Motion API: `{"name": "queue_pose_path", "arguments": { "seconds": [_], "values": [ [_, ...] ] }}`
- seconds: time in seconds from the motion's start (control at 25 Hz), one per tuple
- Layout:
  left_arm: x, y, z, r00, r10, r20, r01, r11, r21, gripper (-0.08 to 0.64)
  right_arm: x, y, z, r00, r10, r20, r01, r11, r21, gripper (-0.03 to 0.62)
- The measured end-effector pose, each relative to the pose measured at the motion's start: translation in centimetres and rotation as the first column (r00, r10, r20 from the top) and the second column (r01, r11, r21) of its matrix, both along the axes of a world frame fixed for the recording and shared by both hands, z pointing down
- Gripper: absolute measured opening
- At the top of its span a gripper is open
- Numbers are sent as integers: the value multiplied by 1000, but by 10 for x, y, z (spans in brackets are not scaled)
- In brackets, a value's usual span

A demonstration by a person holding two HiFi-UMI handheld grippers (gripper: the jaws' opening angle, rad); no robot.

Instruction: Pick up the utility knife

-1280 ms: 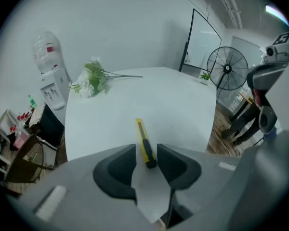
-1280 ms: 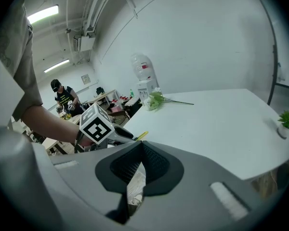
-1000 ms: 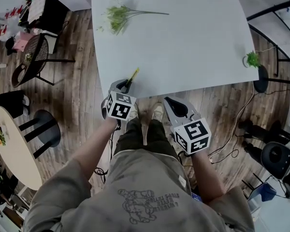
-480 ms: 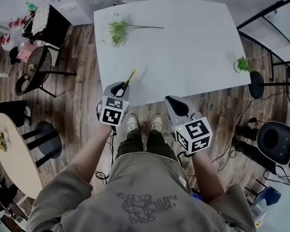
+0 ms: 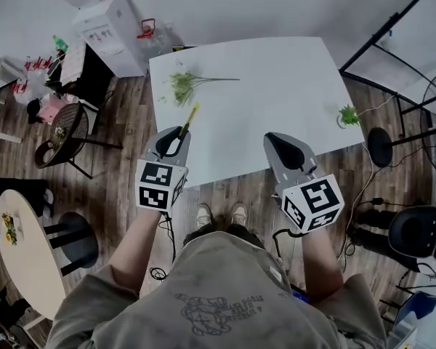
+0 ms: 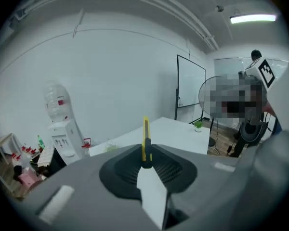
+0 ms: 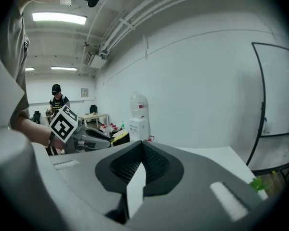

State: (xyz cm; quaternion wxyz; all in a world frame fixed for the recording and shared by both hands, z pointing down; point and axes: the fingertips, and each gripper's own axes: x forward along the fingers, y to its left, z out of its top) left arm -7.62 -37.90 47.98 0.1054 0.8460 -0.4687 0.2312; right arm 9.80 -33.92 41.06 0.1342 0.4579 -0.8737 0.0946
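Yellow utility knife (image 6: 145, 141) with a black slider is sticking up from the grey left gripper (image 6: 145, 160), whose jaws are clamping its lower end. It is hanging above the white rectangular table's (image 5: 276, 100) near left corner; the grey right gripper (image 7: 142, 150) is hovering off the near edge, jaws pressing together on nothing.

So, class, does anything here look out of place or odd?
Nothing looks spilled or broken. One green sprig sits right at the table edge; the knife juts from the shut left gripper.
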Motion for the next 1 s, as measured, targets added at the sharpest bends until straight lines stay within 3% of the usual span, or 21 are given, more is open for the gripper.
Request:
{"name": "queue_pose_path", "arguments": {
  "seconds": [0.2, 0.4, 0.6, 0.72, 1.0],
  "values": [
    [-7, 0, -68, 999, -8, -51, 14, 993, 117, 63, 18, -1, -65, 1000, 24, 20, -26, 990, 140, 29],
    [-14, 4, -123, 996, -23, -90, 44, 971, 233, 63, 33, 16, -125, 992, 25, 128, -54, 972, 229, 29],
    [-15, 22, -176, 995, -10, -103, 46, 936, 349, 64, 43, 37, -163, 995, 45, 84, -71, 938, 339, 29],
    [-12, 35, -199, 995, 11, -104, 31, 919, 393, 63, 48, 47, -173, 995, 56, 84, -83, 927, 366, 28],
    [-8, 58, -216, 993, 15, -118, 36, 908, 416, 64, 53, 66, -172, 992, 62, 111, -99, 926, 364, 29]
  ]
}}
